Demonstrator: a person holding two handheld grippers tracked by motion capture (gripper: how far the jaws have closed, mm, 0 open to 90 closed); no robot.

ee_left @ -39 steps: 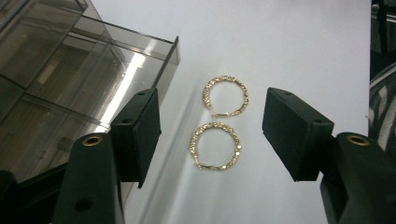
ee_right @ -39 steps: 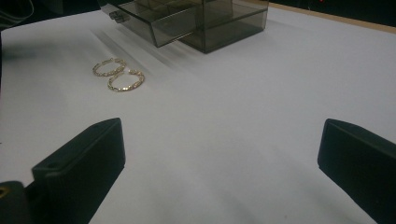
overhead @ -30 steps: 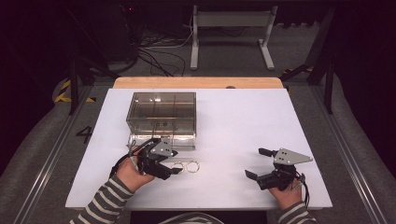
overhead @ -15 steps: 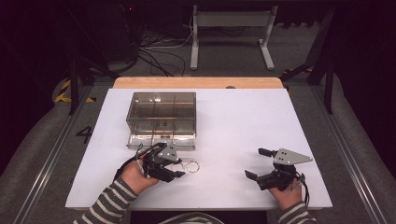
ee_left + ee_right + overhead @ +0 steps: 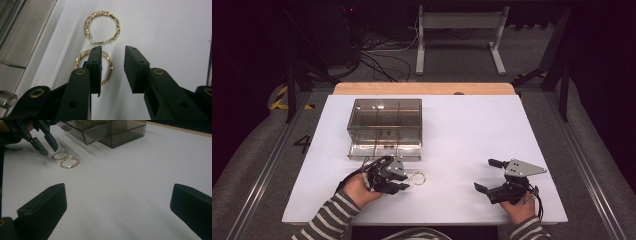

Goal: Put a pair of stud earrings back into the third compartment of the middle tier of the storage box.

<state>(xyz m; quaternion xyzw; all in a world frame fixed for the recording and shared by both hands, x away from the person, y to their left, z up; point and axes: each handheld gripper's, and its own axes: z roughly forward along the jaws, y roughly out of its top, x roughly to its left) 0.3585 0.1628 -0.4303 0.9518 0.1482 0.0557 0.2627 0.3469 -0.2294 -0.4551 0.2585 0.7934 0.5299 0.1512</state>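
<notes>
One hoop earring point(image 5: 107, 65) lies under narrowing left fingers point(image 5: 96, 67).

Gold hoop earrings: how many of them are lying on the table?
2. The near earring lies partly under the left gripper; the far earring lies just beyond it. More may be hidden inside the smoky box.

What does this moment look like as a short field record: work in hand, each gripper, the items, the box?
work: picking up a gold hoop earring
left gripper: over the near hoop earring, jaws have just been closing, one jaw inside the ring, pads not yet pressing
right gripper: open, holding nothing, resting on the table
far hoop earring: flat on the table, beside the near one
smoked clear box: drawer pulled out toward the person
</notes>
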